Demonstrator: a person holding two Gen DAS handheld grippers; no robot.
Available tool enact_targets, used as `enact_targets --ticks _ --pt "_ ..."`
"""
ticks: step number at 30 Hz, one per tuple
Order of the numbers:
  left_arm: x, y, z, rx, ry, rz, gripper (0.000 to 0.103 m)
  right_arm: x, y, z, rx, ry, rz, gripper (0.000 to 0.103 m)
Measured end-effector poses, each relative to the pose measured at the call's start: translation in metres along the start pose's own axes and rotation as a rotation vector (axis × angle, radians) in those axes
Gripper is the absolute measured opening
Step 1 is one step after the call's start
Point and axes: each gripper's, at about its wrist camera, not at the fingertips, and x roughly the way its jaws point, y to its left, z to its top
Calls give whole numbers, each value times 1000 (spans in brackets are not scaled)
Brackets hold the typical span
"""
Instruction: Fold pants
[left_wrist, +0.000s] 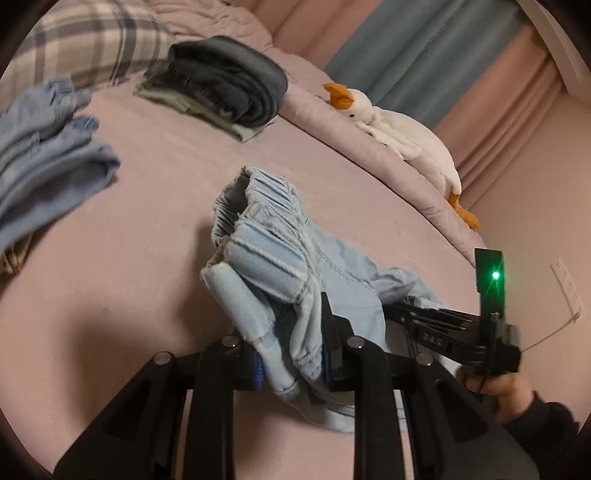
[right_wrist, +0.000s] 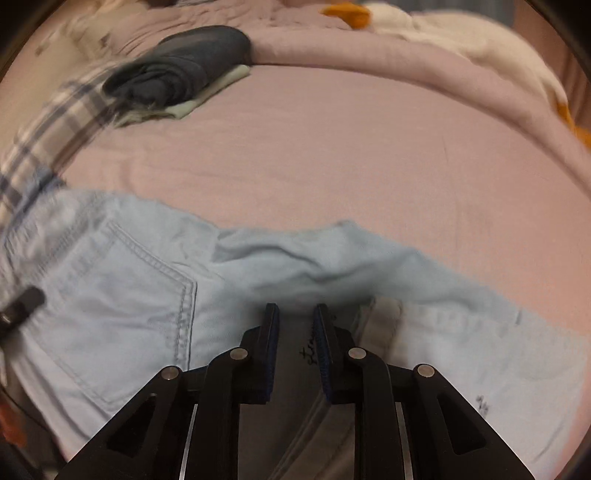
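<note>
Light blue pants (left_wrist: 266, 236) lie on the pink bed sheet (left_wrist: 147, 258). Their gathered elastic waistband stands bunched up in my left gripper (left_wrist: 291, 343), which is shut on the cloth. In the right wrist view the pants (right_wrist: 129, 288) spread flat across the front, back pocket showing at left. My right gripper (right_wrist: 295, 325) is shut on a grey fold of the pants with printed script on it. The left wrist view shows the right gripper (left_wrist: 402, 310) at the pants' right end, held by a hand (left_wrist: 509, 391) in a dark sleeve.
A folded stack of dark and pale green clothes (left_wrist: 229, 81) sits at the back of the bed. Blue garments (left_wrist: 48, 147) lie in a pile at left, by a plaid pillow (left_wrist: 92, 40). A white plush goose (left_wrist: 399, 129) rests on the rolled quilt along the right edge.
</note>
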Motion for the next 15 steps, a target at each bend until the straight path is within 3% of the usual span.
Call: enact_targets --ticks 4,8,11,15 --pt "-1 0 1 12 0 0 22 -19 14 -11 -64 42 -28 23" --pt "-1 -4 -2 24 9 8 22 -41 47 -50 -206 76 -32 23" --pt "-3 -6 -2 31 6 14 22 -50 72 -82 -331 88 -113 21" --pt "-4 -11 -4 43 11 9 22 -71 88 -108 -385 84 -133 19"
